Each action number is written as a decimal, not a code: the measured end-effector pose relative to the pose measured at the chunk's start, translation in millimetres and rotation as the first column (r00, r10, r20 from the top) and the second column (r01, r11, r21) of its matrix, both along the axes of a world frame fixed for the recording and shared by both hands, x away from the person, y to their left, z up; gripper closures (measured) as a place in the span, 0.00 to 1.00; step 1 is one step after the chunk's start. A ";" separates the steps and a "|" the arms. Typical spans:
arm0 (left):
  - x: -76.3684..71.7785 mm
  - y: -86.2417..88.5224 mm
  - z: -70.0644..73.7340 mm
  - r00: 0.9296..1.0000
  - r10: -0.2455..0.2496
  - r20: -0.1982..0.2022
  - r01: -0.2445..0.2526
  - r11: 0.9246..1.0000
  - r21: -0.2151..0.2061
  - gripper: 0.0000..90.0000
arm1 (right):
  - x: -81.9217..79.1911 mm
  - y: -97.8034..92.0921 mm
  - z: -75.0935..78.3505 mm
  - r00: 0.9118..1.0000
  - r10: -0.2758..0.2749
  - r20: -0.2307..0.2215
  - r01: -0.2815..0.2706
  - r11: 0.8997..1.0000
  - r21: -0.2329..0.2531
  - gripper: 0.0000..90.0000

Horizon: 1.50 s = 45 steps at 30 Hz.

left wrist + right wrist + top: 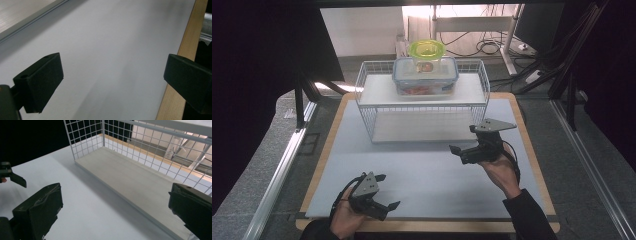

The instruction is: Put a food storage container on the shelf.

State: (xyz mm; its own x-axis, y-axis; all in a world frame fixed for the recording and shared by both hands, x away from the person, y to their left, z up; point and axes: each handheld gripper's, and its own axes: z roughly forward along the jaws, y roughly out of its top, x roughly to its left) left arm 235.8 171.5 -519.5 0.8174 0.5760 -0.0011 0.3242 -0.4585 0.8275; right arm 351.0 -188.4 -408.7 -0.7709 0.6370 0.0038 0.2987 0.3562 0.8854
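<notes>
High view: a white wire rack (422, 107) with two shelves stands at the far middle of the table (422, 170). On its upper shelf rests a clear food container with a blue-rimmed lid (425, 76), and a smaller round container with a yellow-green lid (427, 50) sits on top of it. The right claw (464, 139) is held above the table just in front of the rack's right end, jaws spread wide and holding nothing; its grey three-cornered plate faces upward. The left claw (384, 191) lies near the table's front edge, well apart from the rack, likewise released and empty. Right gripper view: the two black jaws frame the rack's lower shelf (135, 182), bare, with wire mesh behind it; the other claw shows at the left edge. Left gripper view: the parted jaws frame the pale table surface and its wooden edge (185, 50).
</notes>
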 end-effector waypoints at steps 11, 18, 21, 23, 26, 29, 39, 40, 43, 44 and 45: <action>0.2 0.2 -0.4 1.000 0.005 -0.010 -0.005 1.000 0.002 0.03 | -22.4 -11.6 -13.5 1.000 -0.014 -0.008 0.014 1.000 -0.020 0.00; 0.8 0.4 -1.1 1.000 0.005 -0.003 -0.005 1.000 0.015 0.03 | -30.7 -20.7 -28.6 0.999 -0.034 -0.024 0.033 0.998 -0.051 0.00; 0.8 0.4 -1.3 1.000 0.007 -0.003 -0.007 1.000 0.017 0.03 | -34.5 -25.3 -34.3 0.998 -0.050 -0.025 0.048 0.998 -0.050 0.00; 0.9 0.2 -1.5 1.000 0.009 -0.004 -0.009 1.000 0.016 0.03 | -36.7 -28.5 -38.5 0.998 -0.055 -0.030 0.053 0.997 -0.046 0.00; 0.8 -0.2 -1.8 1.000 0.007 -0.006 -0.007 1.000 0.020 0.03 | -40.3 -33.3 -45.8 0.997 -0.066 -0.043 0.064 0.997 -0.036 0.00; 0.8 -0.5 -2.0 1.000 0.008 -0.005 -0.008 1.000 0.023 0.03 | -43.7 -36.6 -53.2 0.996 -0.077 -0.049 0.074 0.996 -0.045 0.00; 1.4 -1.2 -3.9 1.000 0.011 -0.006 -0.010 0.999 0.045 0.03 | -54.7 -41.3 -78.6 0.993 -0.088 -0.081 0.080 0.992 -0.096 0.00; 1.4 -1.2 -4.0 1.000 0.012 -0.007 -0.011 0.999 0.047 0.03 | -55.8 -41.8 -80.5 0.992 -0.088 -0.087 0.079 0.992 -0.101 0.00; 1.6 -1.0 -4.6 1.000 0.012 -0.008 -0.012 0.999 0.049 0.03 | -58.0 -43.4 -86.5 0.989 -0.087 -0.117 0.074 0.991 -0.111 0.00; 1.7 -0.9 -4.7 1.000 0.013 -0.009 -0.013 0.999 0.051 0.03 | -58.3 -43.9 -88.7 0.989 -0.086 -0.124 0.071 0.990 -0.121 0.00; 1.8 -0.9 -4.8 1.000 0.016 -0.009 -0.015 0.998 0.053 0.03 | -58.5 -44.2 -90.6 0.987 -0.087 -0.133 0.070 0.989 -0.128 0.00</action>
